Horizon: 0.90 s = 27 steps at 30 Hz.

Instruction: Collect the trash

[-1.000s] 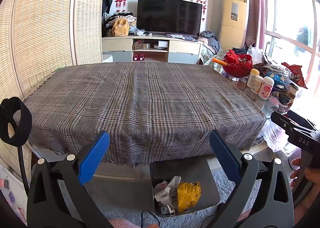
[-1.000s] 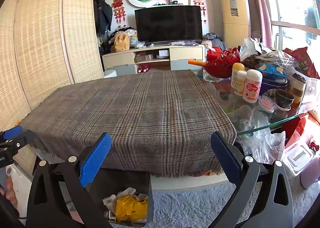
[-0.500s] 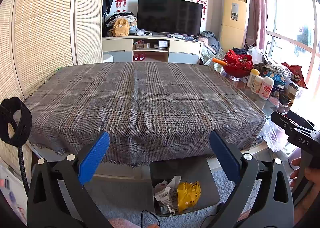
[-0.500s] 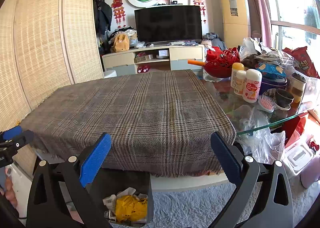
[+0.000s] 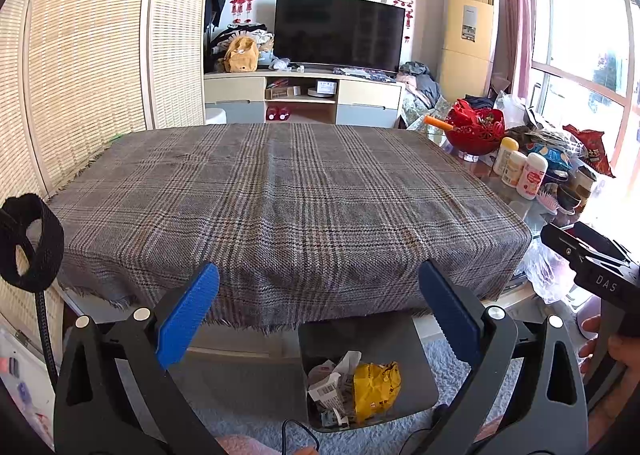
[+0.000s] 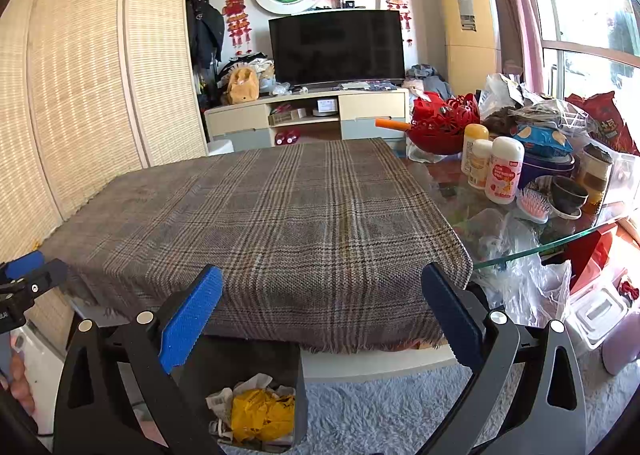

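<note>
Both the left gripper (image 5: 319,311) and the right gripper (image 6: 322,315) hang wide apart and empty, unmoved over the last second. Below the plaid tablecloth (image 5: 280,207), the trash (image 5: 354,387) already lies in the bin (image 5: 416,359); collection looks finished.

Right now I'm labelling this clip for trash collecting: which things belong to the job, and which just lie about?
Job:
- grey bin
- yellow wrapper
- crumpled paper
- left gripper, open
- right gripper, open

Lying about:
- red bowl
- white bottles
- hairbrush
- television
</note>
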Each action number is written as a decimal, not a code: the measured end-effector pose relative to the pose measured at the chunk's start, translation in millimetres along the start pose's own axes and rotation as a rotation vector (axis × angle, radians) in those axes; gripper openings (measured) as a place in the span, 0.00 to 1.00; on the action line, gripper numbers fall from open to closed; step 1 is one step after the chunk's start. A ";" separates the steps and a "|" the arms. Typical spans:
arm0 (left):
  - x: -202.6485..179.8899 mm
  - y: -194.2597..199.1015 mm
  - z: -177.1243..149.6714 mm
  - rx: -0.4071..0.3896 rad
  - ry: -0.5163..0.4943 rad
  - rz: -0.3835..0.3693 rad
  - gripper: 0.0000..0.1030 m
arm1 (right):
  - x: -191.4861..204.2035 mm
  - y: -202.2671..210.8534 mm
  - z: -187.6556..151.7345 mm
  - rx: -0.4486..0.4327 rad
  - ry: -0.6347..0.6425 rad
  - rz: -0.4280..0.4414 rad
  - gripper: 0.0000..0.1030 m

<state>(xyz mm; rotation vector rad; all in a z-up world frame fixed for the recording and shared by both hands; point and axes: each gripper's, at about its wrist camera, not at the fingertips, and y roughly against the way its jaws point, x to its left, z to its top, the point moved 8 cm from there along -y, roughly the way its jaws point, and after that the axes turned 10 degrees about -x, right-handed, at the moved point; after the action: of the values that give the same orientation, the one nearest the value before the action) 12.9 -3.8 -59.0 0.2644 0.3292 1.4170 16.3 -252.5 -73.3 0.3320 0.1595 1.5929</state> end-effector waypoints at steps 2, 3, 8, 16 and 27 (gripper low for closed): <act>-0.1 -0.3 0.3 -0.001 -0.001 0.000 0.92 | -0.1 -0.1 -0.1 0.001 0.000 0.001 0.97; 0.0 -0.4 0.0 0.000 -0.001 0.001 0.92 | -0.1 0.0 -0.1 0.001 0.000 0.000 0.97; -1.4 0.0 0.1 0.005 0.008 -0.002 0.92 | 0.2 0.4 -0.9 0.001 0.000 0.000 0.97; -4.6 1.4 1.9 -0.005 -0.012 0.000 0.92 | 0.5 0.4 -0.7 0.001 0.000 0.000 0.97; -4.2 2.9 2.0 -0.024 -0.010 -0.016 0.92 | 1.0 -0.8 -4.1 0.010 -0.001 0.003 0.97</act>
<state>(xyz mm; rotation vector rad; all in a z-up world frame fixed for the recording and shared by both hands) 10.5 -7.6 -55.7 0.2489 0.3052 1.4026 15.9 -251.1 -77.2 0.3410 0.1666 1.5954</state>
